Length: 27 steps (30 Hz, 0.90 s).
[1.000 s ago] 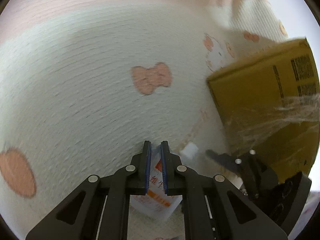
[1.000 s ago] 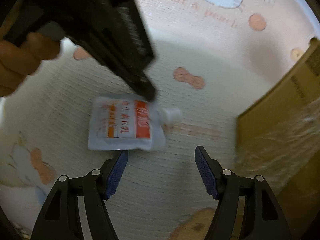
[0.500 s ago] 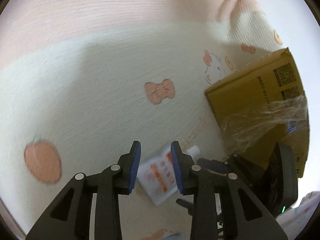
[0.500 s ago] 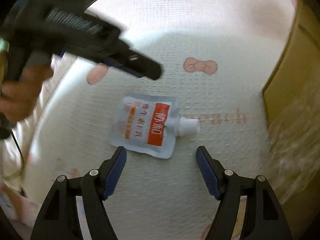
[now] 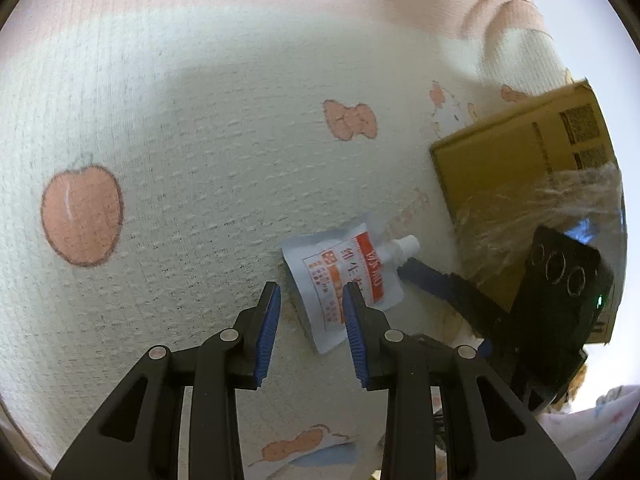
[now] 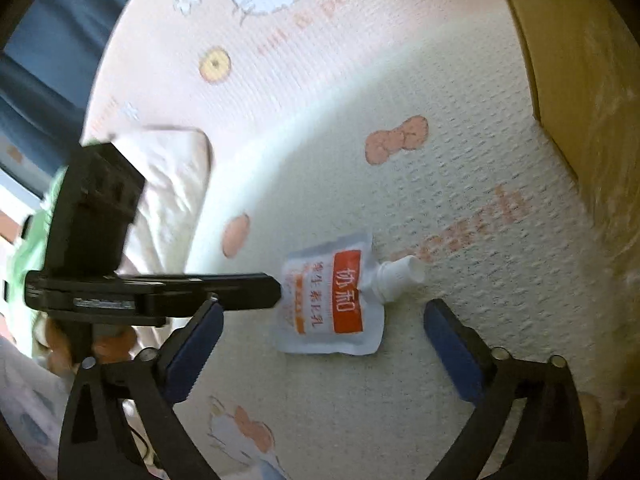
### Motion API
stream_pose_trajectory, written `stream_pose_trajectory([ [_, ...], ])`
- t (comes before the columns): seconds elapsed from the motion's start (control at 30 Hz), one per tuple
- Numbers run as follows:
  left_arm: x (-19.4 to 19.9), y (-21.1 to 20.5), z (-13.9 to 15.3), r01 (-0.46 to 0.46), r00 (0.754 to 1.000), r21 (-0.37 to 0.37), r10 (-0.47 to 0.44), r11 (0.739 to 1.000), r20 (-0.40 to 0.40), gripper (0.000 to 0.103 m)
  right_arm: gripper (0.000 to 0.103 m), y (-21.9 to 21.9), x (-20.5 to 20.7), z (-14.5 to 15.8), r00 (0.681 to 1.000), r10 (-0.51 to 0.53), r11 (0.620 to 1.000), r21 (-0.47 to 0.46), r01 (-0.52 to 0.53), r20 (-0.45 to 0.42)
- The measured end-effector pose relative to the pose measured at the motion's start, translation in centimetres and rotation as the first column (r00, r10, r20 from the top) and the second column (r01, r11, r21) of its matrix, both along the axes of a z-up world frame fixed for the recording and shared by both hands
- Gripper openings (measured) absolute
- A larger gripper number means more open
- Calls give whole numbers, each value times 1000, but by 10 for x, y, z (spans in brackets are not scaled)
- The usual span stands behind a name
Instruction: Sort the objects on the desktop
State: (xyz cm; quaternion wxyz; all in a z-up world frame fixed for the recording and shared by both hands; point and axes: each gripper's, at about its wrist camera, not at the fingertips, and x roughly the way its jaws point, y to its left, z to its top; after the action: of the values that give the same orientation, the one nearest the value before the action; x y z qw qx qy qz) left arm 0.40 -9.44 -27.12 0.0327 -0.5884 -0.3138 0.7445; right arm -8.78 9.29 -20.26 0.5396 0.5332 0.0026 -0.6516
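Released pouch point(image 6: 332, 300) lies flat on blanket point(image 5: 200, 160), left hand-held gripper point(image 5: 310, 312) parted, right hand-held gripper point(image 6: 320, 344) just widened, empty

Left gripper point(image 5: 310, 304) opened off pouch point(image 5: 344, 276) and drawn back. Right gripper point(image 6: 320, 320) jaws just spread wide around it, untouching.

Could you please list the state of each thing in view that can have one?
Spouted pouch: lying flat on the blanket, cap on, held by neither gripper.
Left gripper: open, empty.
Right gripper: jaws just opened wide, empty, pouch ahead of its fingers.
Cardboard box: stands beside the pouch, partly under clear film.
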Motion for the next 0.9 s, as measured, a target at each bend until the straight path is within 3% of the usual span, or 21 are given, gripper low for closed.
stream_pose_trajectory([
  [0.27,-7,-12,-11,-31,1000,88,31,996,-3,35,96,-22,18,8,980,73,987,152,-45,-183],
  [0.4,-13,-13,-12,-35,999,103,36,994,-9,35,70,-30,26,5,949,115,975,215,-52,-292],
  [0.63,-14,-17,-19,-116,993,184,115,976,17,35,50,-25,9,5,976,71,981,192,-30,-208],
  [0.7,-11,-17,-18,-137,991,188,134,973,25,32,49,-24,6,7,977,71,978,207,-28,-201],
  [0.9,-12,-2,11,-74,996,97,78,993,-43,29,49,-20,14,17,975,63,974,228,-13,-214],
])
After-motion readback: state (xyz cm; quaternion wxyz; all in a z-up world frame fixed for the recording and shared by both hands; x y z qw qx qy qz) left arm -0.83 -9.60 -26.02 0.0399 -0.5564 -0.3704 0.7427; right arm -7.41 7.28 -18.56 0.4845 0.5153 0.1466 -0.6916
